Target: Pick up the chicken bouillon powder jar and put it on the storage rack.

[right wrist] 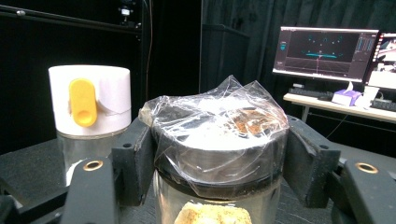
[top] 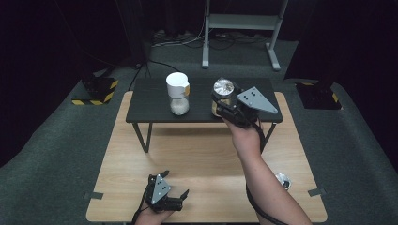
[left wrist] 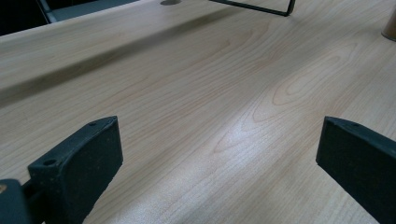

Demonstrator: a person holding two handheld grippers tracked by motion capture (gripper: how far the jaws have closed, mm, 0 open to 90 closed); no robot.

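My right hand-held gripper (top: 224,108) is clenched on the glass jar with a plastic-film-wrapped silver lid (top: 223,91), jaws pressing on the two sides of the lid band. In the right gripper view the same jar (right wrist: 219,140) sits dead centre between the black pads (right wrist: 135,163), crinkled film bunched over the top, some pale crumbly stuff visible through the glass below the lid. Jar stands upright, long axis vertical, lid pointing up, on the right half of the small dark raised worktop (top: 150,108). Gripper comes at it level from the near side, grey three-cornered plate on top.

On the left half of that dark worktop stands a clear glass jar with a tall white cap and a yellow tab (top: 178,93), also upright, well apart from the held jar. In the right gripper view it is off to the left (right wrist: 88,107), yellow tab facing the camera. White powder fills its bottom in the high view.

My left hand-held gripper (top: 172,196) rests low at the near edge of the light wooden worktop (top: 202,154), released, jaws wide, nothing between them. The left gripper view shows bare wood grain (left wrist: 210,107) between the two black pads (left wrist: 84,158).

A small round silvery object (top: 283,180) lies on the wooden worktop by my right forearm; can't tell what it is.
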